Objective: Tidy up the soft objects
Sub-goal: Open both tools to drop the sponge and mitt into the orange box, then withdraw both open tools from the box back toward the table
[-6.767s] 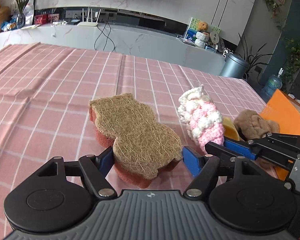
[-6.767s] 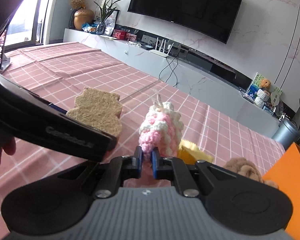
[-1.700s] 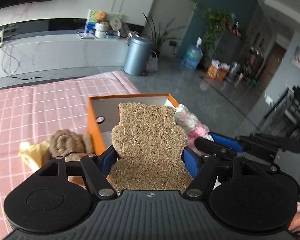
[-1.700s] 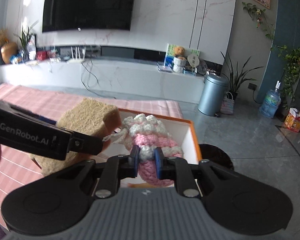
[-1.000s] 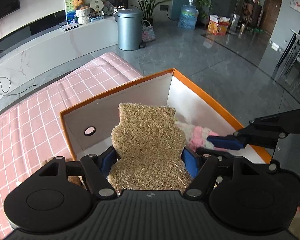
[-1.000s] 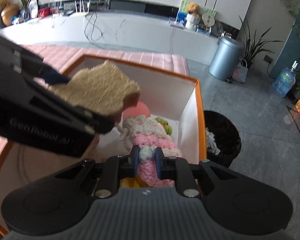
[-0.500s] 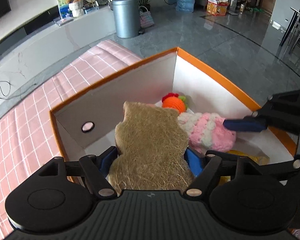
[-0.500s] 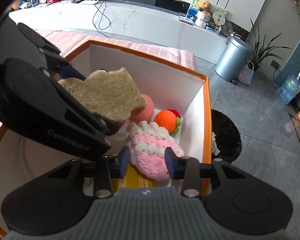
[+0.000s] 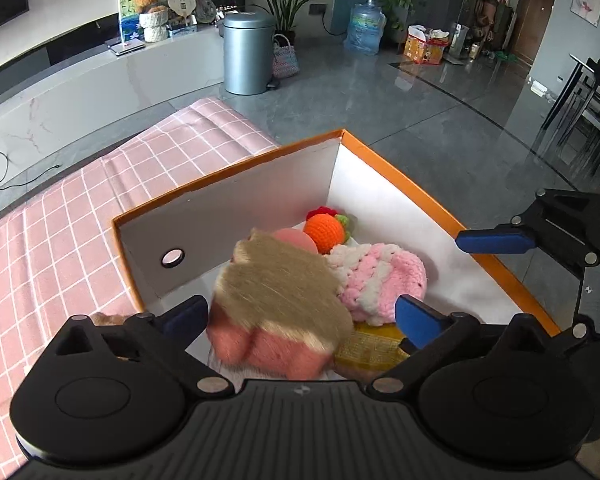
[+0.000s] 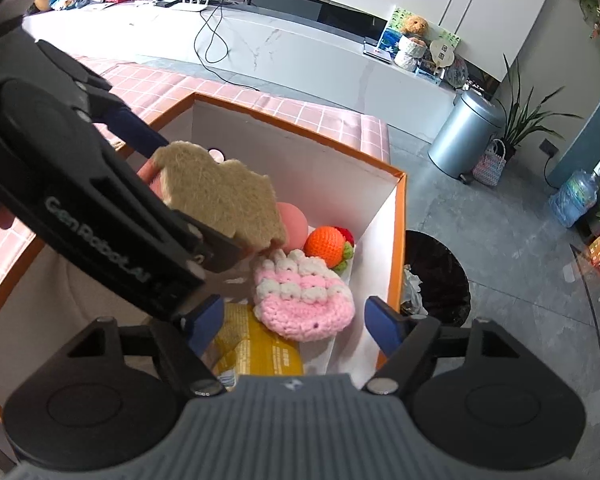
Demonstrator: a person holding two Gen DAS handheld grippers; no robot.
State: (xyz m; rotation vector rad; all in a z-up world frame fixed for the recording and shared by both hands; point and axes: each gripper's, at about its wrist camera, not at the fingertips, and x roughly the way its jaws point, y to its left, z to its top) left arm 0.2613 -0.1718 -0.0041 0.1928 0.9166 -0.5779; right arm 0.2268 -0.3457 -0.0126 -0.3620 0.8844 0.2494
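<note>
Both grippers hung over the orange box (image 9: 396, 178) with fingers spread wide. Between my left gripper's (image 9: 300, 316) fingers the sponge (image 9: 276, 304) looked blurred, free of both pads. My right gripper (image 10: 296, 318) was parted above the pink knitted toy (image 10: 304, 298), which lay on a yellow packet (image 10: 256, 350) beside an orange knitted ball (image 10: 326, 246). The box sat at the checked tablecloth's (image 9: 60, 240) far edge, a black bin (image 10: 436, 276) just beyond.

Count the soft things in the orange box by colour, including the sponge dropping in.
Pink: 2, pink-and-white crochet piece, round pink ball
Orange: 1, crochet fruit
Yellow: 1, packet
Tan-topped: 1, scrubbing sponge
Total: 5
</note>
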